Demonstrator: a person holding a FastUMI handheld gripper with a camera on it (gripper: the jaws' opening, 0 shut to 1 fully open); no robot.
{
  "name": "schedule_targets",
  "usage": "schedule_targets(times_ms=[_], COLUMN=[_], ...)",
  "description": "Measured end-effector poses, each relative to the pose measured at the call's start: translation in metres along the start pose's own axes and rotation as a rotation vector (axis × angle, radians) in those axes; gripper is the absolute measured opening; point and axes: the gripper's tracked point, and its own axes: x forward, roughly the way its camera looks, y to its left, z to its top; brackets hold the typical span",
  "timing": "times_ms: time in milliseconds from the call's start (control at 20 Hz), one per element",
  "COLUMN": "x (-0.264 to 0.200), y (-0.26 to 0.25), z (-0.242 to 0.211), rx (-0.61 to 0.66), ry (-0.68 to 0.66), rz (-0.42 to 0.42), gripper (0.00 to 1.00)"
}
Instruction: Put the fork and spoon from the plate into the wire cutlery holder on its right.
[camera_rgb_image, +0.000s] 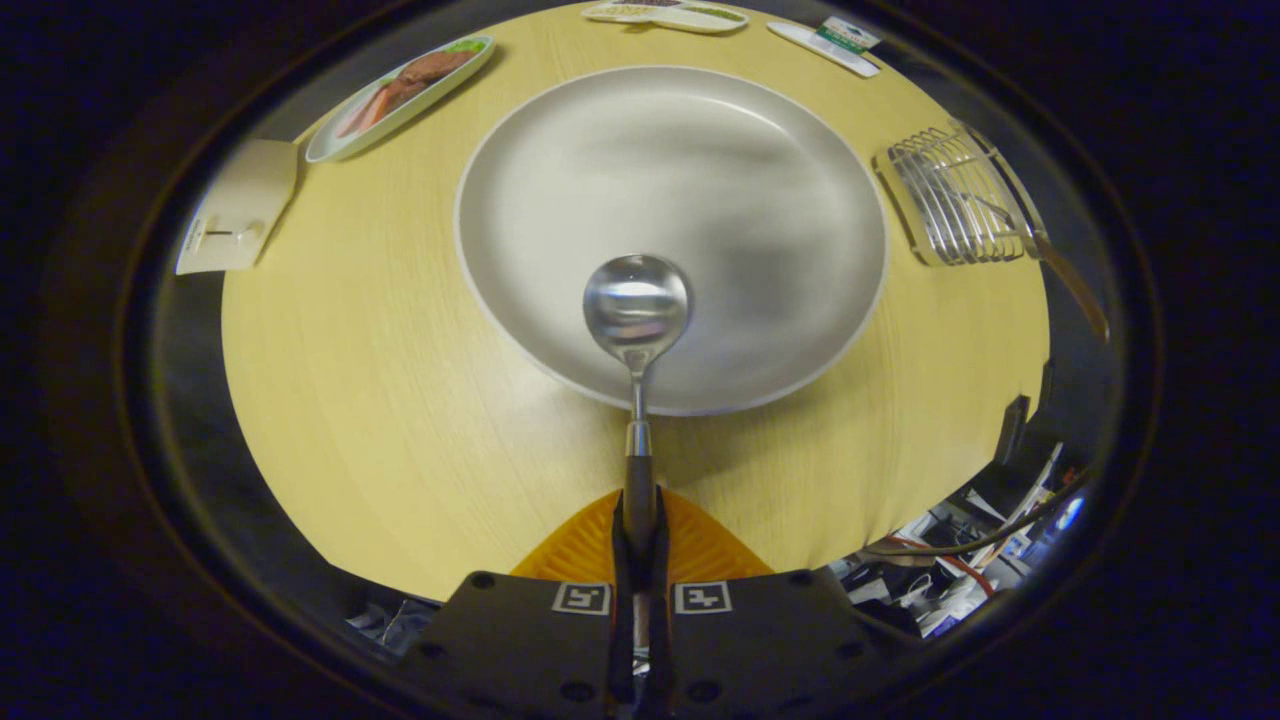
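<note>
Spanning most of the scene, a round light-wood table carries everything. At its centre sits a large pale grey plate with a white rim, its well bare. To the plate's right, near the table edge, stands the wire cutlery holder; a fork sits in it, handle leaning out over the holder's near side toward the table edge. Beyond the plate to the left lies an oval dish with food; nearer on that side, a cream card. Two small flat items rest at the far table edge, too small to identify. The spoon is held above the plate's near rim, bowl pointing ahead, handle running straight back between the fingers. The gripper is clamped on the spoon's dark handle, both fingers pressing it.
</note>
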Motion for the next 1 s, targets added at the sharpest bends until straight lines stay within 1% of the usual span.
schedule_targets(times_ms=[300, 600, 750, 1000], x=[-0.018, -0.064, -0.092, -0.126], y=[-0.002, -0.009, -0.022, -0.064], z=[0.004, 0.01, 0.017, 0.034], rx=[0.01, 0.017, 0.045, 0.112], ry=[-0.019, -0.075, -0.087, -0.1], rz=[0.006, 0.002, -0.002, -0.041], gripper=[0.09, 0.09, 0.09, 0.09])
